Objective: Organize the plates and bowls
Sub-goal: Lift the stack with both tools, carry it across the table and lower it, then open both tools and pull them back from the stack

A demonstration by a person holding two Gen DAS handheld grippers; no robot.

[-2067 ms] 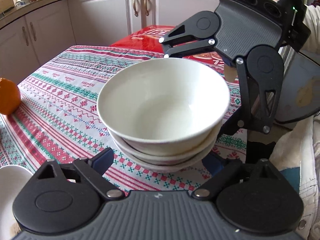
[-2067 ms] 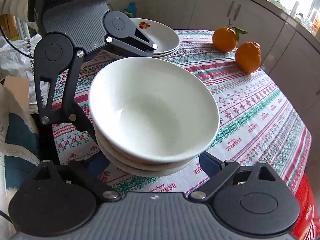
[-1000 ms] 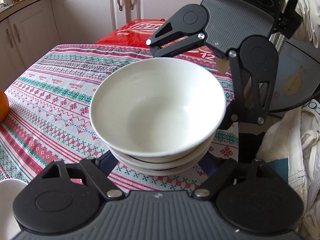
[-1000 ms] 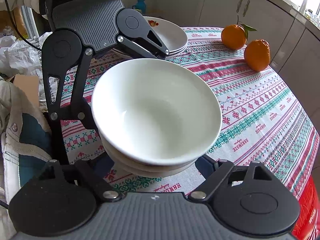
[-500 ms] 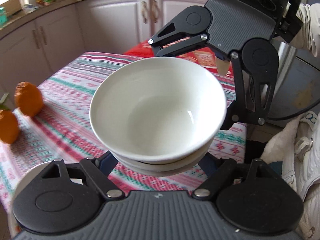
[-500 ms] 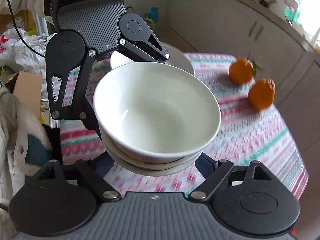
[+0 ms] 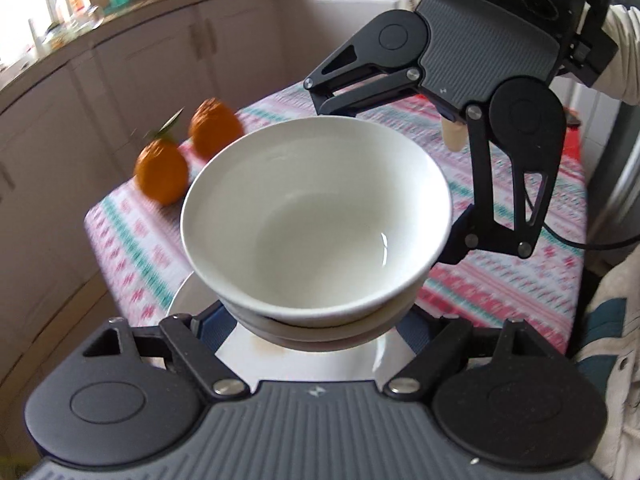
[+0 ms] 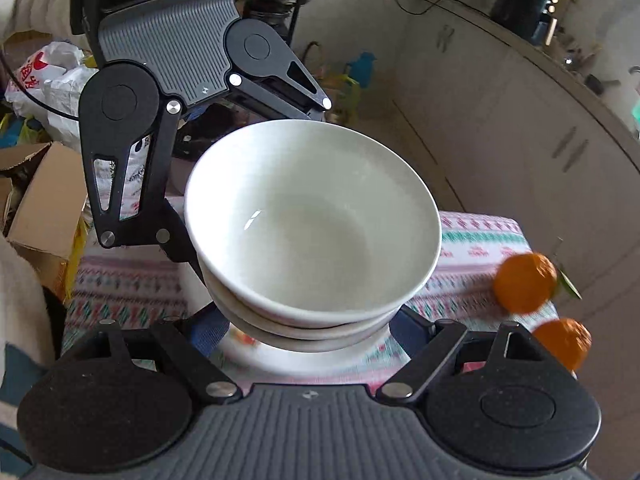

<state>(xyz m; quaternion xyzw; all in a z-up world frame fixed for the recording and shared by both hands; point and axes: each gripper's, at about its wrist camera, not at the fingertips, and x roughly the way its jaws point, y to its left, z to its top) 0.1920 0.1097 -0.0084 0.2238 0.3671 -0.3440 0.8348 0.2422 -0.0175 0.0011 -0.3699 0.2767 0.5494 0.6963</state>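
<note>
A: Jaws first. The left gripper [image 7: 316, 320] is seen set wide, its blue pads pressed against the lower sides of the bowl stack [image 7: 316, 220]. The right gripper [image 8: 312, 320] is set the same way from the opposite side, also pinching the stack. No slack is visible at either pair, though the contact points are partly hidden under the bowls.

B: Where is the stack held?

A: Off the table, carried between both grippers, directly above the plates [image 7: 304, 364]. A gap is judged between the lowest bowl and the top plate; touching cannot be ruled out.

B: Progress?

A: The bowls are already nested, three rims being counted. The plates appear piled as well; a red flower mark [image 8: 242, 336] is glimpsed on the top one. What is left, by judgement: the stack is to be lowered onto the plates and released.

B: Materials?

A: Glazed white ceramic, smooth, round, deep-walled bowls with a glint inside. The plates are shallow and glossy. The tablecloth [image 7: 500, 292] is woven-patterned in red, green and white, blurred here. Two oranges [image 7: 162, 174] with bumpy skin are noted near the far edge.
</note>
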